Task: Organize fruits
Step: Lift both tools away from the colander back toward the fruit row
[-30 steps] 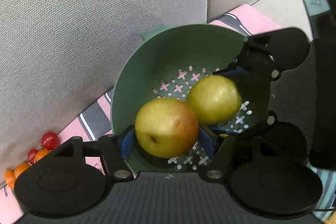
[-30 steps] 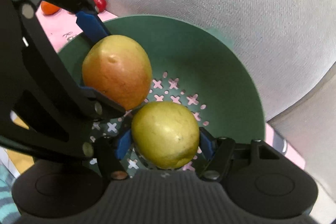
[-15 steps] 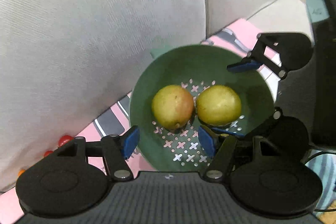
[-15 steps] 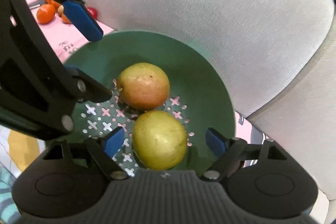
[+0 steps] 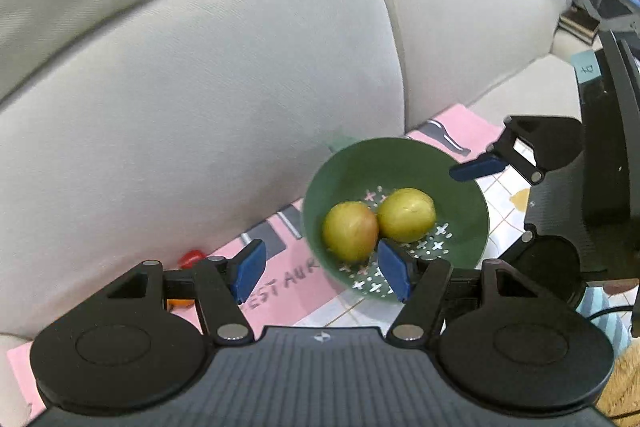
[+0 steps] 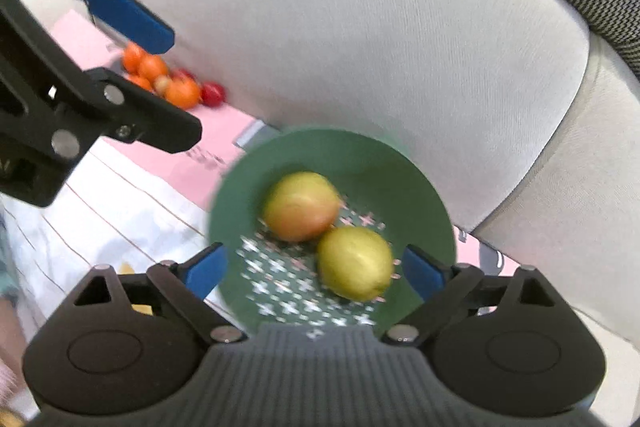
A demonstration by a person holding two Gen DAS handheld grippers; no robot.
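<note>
Sofa (image 5: 240, 87) cushions are seen, grey, behind a pink mat (image 5: 288, 291). Bowl (image 5: 464, 195), green and perforated with crosses, is set on the mat against the sofa front. Two pears are held in it, touching: a red-blushed pear (image 5: 350, 231) and a plain yellow-green pear (image 5: 406, 215). Small orange and red fruits (image 6: 168, 83) are piled on the mat, well apart from the bowl. Left gripper (image 5: 322, 271) and right gripper (image 6: 316, 271) are both spread wide, empty. A second ago each pear was clamped; both have since been released and the grippers drawn back.
</note>
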